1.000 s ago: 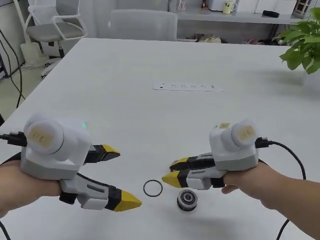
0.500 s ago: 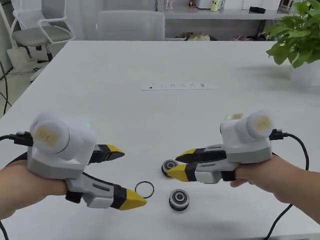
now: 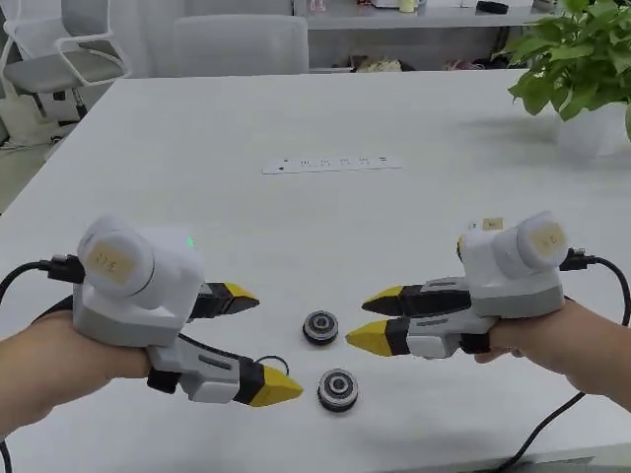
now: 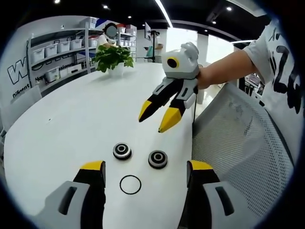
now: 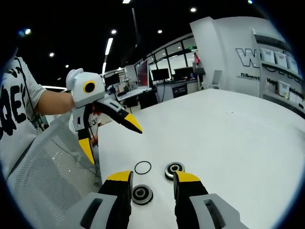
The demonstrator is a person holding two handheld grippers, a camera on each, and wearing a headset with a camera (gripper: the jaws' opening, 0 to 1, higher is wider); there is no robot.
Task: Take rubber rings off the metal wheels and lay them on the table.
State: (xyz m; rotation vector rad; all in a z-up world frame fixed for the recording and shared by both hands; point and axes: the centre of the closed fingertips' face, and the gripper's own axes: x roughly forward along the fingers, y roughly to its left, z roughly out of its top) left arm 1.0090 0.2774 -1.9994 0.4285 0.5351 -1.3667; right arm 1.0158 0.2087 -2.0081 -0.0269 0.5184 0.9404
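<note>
The white tabletop (image 3: pixel 325 108) carries one metal wheel (image 3: pixel 320 326), a second wheel (image 3: pixel 338 388) near it, a loose black rubber ring (image 4: pixel 130 184) beside them, a flat white strip (image 3: pixel 331 164), perhaps a power strip, and a potted plant (image 3: pixel 582 133).

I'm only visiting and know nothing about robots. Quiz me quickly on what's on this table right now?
1. How many metal wheels lie on the table?
2. True or false: the right gripper holds a wheel in its fingers.
3. The loose rubber ring lies: A around a wheel; B flat on the table, near the left gripper; C between the right gripper's fingers.
Key: 1 two; 2 false; 3 B.
</note>
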